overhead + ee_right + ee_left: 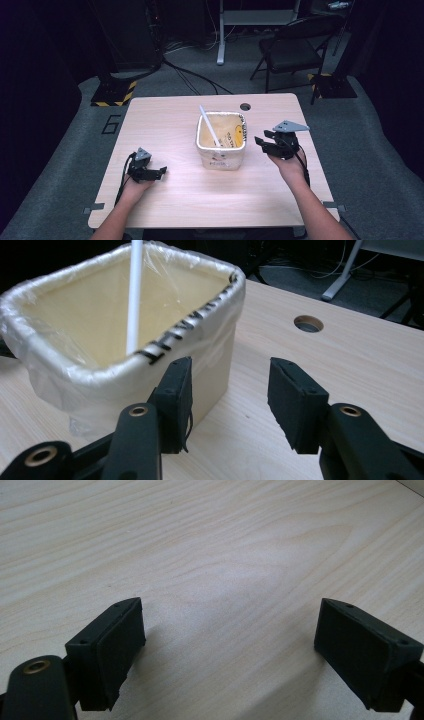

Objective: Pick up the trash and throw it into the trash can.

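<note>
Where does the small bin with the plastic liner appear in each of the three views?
High view: the lined bin stands at the middle of the table, between the two tongs.
Left gripper view: the bin is not in it; bare wood lies ahead of the open jaws.
Right gripper view: upper left, close before the right tongs.
Shared landmark: the white stick in the bin.

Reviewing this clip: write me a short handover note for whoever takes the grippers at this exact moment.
Left gripper: open, holding nothing, low over the table at its front left.
Right gripper: open, holding nothing, just right of the bin, jaws near its wall, not touching.
Bin: mid-table, lined with a plastic bag folded over the rim; a white stick leans inside.
Done: nothing gripped yet.
Left: probably take hold of the bag or bin with the right gripper.
</note>
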`<control>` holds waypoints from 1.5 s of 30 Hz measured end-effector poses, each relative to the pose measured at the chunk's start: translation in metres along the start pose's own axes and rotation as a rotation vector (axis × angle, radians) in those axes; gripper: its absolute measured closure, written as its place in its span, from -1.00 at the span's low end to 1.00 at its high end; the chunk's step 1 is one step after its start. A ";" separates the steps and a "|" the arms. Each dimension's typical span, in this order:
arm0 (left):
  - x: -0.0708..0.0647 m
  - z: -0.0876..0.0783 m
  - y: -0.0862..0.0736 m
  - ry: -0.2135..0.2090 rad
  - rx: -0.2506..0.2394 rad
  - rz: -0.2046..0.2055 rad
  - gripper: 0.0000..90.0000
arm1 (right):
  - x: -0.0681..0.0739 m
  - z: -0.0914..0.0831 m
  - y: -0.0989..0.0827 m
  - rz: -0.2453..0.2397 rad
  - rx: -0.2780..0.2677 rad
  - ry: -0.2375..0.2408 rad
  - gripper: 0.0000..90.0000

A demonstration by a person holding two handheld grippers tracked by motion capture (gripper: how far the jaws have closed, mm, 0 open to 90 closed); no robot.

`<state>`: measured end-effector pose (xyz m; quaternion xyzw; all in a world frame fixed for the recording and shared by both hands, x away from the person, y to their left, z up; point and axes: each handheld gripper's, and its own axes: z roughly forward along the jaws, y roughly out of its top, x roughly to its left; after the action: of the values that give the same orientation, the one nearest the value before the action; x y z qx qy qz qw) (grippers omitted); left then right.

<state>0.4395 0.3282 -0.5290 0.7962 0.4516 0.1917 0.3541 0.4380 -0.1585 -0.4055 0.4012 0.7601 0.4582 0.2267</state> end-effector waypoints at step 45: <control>0.000 0.000 0.000 0.002 0.000 -0.002 -0.73 | -0.032 0.001 -0.100 0.108 0.115 -0.105 0.10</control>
<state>0.4394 0.3281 -0.5291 0.7956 0.4524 0.1922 0.3540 0.4164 -0.2100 -0.4949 0.4773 0.7496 0.4037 0.2176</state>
